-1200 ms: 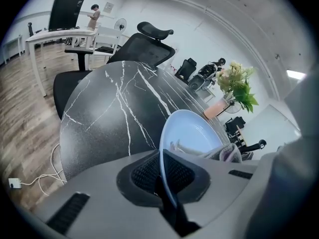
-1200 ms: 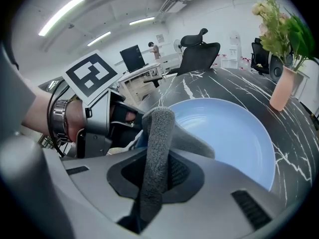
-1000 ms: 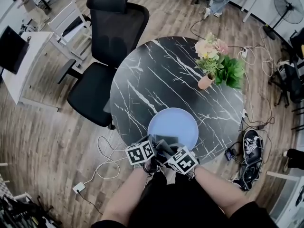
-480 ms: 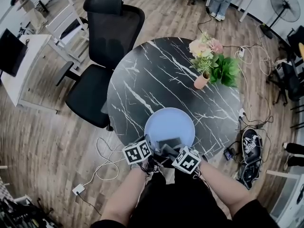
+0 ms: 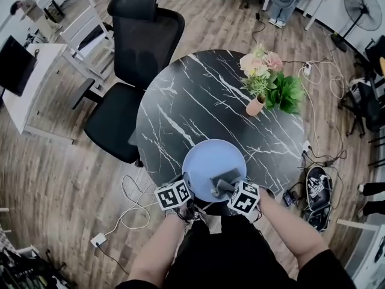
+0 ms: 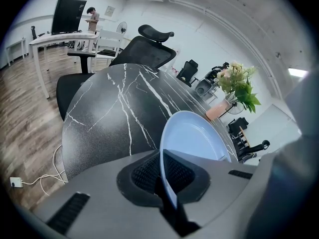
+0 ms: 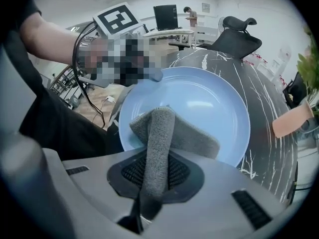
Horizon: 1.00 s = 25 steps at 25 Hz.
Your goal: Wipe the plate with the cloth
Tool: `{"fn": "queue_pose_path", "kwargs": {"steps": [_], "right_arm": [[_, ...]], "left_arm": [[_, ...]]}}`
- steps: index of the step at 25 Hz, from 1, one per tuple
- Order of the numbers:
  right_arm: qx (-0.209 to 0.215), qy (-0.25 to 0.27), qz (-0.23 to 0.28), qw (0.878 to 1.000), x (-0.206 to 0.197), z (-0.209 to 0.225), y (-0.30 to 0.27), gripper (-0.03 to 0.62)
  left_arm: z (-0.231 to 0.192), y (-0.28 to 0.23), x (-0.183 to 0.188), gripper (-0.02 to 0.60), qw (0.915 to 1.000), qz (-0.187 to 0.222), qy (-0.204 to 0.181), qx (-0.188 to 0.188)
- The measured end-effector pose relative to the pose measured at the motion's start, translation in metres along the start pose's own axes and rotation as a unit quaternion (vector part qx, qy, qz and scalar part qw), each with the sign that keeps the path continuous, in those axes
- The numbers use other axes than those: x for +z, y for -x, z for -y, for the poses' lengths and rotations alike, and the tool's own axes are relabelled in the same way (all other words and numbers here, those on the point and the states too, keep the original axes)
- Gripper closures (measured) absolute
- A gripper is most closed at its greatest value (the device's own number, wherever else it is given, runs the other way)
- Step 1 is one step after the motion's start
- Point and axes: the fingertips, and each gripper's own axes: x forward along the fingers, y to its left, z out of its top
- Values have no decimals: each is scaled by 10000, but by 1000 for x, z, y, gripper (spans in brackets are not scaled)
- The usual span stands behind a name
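A: Left gripper (image 6: 162,185)?
B: Clamped on the near rim of the blue plate (image 6: 197,138). The plate extends straight ahead of it, at the near edge of the black marble surface (image 6: 109,113).
A: Right gripper (image 7: 152,183)?
B: Clenched on the grey cloth (image 7: 159,128). The fold's long axis runs straight out from its jaws onto the plate. The rest lies flat, mostly to its right.

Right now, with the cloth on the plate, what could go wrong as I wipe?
The left tool pinches the blue plate only at its rim, and the plate lies by the marble table's near edge; a hard push could twist it loose or slide it off. The right tool holds the grey cloth by one narrow fold, which might pull out while dragging.
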Motion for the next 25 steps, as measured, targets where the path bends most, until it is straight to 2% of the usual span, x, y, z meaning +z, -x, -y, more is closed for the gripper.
{"fn": "queue_pose_path", "kwargs": {"steps": [8, 19, 25], "right_arm": [[-132, 105, -172, 9997, -6, 32, 3, 536], [-803, 221, -92, 9965, 10, 85, 8, 536], [-1007, 22, -11, 9949, 25, 112, 7, 536]], "left_arm": [[0, 1, 1, 552, 10000, -40, -67, -6], [0, 0, 1, 552, 9999, -37, 69, -100], [-3, 4, 8, 552, 10000, 3, -15, 73]]}}
